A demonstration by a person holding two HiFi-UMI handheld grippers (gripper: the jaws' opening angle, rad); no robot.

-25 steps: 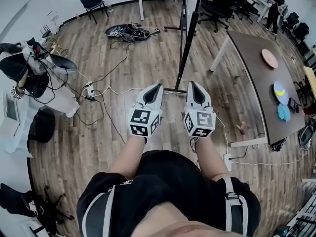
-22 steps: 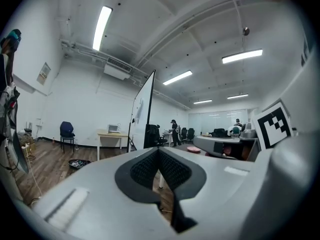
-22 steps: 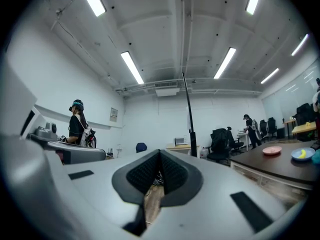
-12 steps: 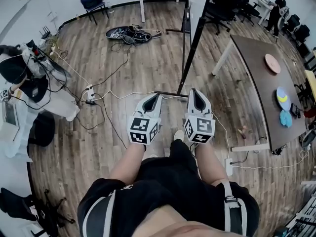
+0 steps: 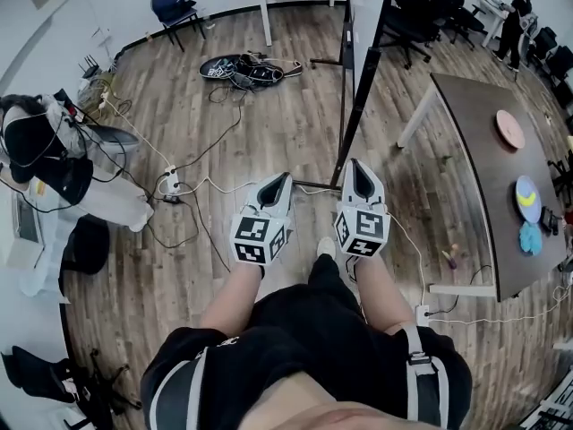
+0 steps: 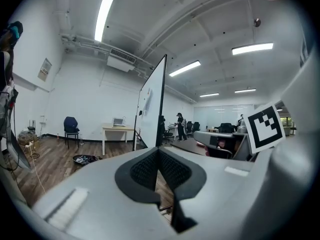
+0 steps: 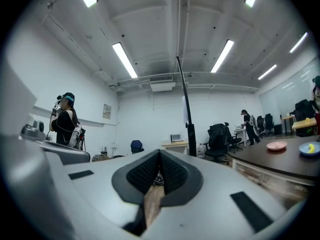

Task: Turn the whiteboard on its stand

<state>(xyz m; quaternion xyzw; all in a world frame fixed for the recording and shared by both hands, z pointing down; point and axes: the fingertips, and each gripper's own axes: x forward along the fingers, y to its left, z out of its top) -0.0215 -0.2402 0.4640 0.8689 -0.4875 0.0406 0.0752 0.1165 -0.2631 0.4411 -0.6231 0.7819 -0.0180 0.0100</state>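
Stepping forward has brought both grippers nearer the whiteboard [image 5: 367, 3], which stands edge-on at 12 o'clock, its stand foot [image 5: 313, 185] on the wooden floor [image 5: 269, 106] just past their tips. The left gripper [image 5: 283, 179] and right gripper [image 5: 355, 165] are apart from the board, their fingers clenched on nothing.

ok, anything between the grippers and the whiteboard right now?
Nothing visible. The left gripper and right gripper, both shut, face the whiteboard edge-on with open space between. Low down, the stand's foot bar crosses the floor just ahead, with a white cable on the floor to its left. The table stands clear to the right.
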